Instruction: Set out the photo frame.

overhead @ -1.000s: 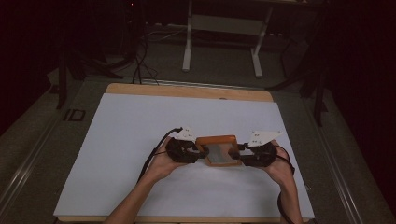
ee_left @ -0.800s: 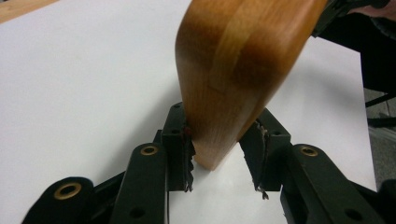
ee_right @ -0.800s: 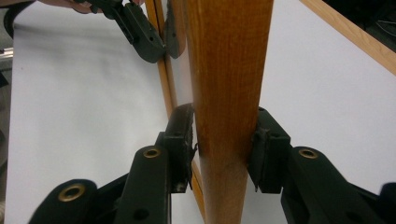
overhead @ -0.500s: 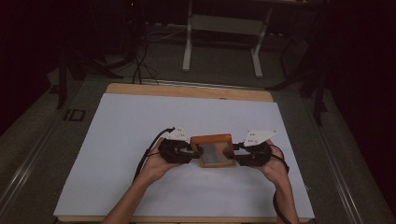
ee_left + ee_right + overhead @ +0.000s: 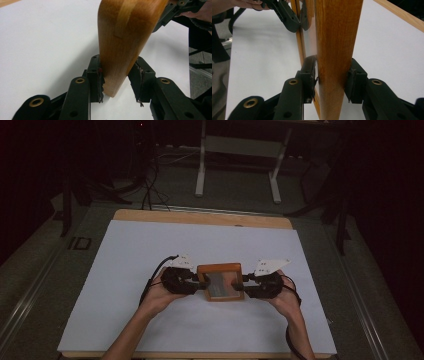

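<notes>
You had the wooden frame gripped at both ends, over the white sheet near the table's front-middle. L gripper clamped its left edge, R gripper its right; both pads pressed on wood, frame betw. your hands.

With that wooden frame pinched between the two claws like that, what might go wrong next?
1. The left claw grips only the rounded corner of the wooden frame, so the frame may slip out.
2. The right claw clamps the opposite edge; if the hands pull apart or twist unevenly, the frame might tilt or drop onto the white sheet.
3. The frame holds a shiny pane; a fall or a hard squeeze might crack it.
</notes>
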Demonstrator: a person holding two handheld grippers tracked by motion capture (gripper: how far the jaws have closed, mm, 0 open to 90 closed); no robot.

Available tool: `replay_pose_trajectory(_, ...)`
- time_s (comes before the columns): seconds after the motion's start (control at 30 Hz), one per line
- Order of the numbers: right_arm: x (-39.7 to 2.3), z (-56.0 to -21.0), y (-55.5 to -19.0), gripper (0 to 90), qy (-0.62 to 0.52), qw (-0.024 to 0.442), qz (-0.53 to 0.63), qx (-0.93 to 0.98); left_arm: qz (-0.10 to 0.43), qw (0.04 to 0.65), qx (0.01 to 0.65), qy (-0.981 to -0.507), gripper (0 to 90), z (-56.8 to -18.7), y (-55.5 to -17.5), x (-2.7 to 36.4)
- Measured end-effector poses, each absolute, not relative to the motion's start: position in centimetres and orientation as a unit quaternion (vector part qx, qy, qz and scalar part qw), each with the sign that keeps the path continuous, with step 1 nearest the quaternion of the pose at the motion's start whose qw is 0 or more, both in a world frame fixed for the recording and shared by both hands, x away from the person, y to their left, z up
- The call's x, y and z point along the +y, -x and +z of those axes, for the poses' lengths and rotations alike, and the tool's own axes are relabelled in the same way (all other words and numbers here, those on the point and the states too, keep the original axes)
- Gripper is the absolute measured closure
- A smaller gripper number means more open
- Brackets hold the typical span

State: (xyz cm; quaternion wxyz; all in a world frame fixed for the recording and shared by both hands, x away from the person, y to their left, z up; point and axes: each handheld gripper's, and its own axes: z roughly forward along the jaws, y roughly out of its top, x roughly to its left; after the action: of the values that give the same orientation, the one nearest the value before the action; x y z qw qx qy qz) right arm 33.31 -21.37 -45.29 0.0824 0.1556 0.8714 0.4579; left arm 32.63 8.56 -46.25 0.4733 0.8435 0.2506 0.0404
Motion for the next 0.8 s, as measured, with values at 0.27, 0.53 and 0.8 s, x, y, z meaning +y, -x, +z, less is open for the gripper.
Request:
replay_pose_trajectory(0.27, -20.6, -45.6, -33.3, 64.9, -0.155, 0.063, 0.470, 0.867, 0.031, 0.468, 0.253, -0.846, 64.4, -45.9, -32.4, 9.7)
replay_pose_trajectory(0.53, -19.6, -46.7, -33.6, 65.6, -0.162, 0.033, 0.487, 0.858, 0.025, 0.467, 0.264, -0.844, 64.4, -45.9, -32.3, 11.0)
replay_pose_trajectory(0.8, -18.6, -47.7, -33.9, 65.3, -0.171, 0.009, 0.496, 0.851, 0.031, 0.459, 0.279, -0.843, 64.5, -45.9, -32.0, 12.1)
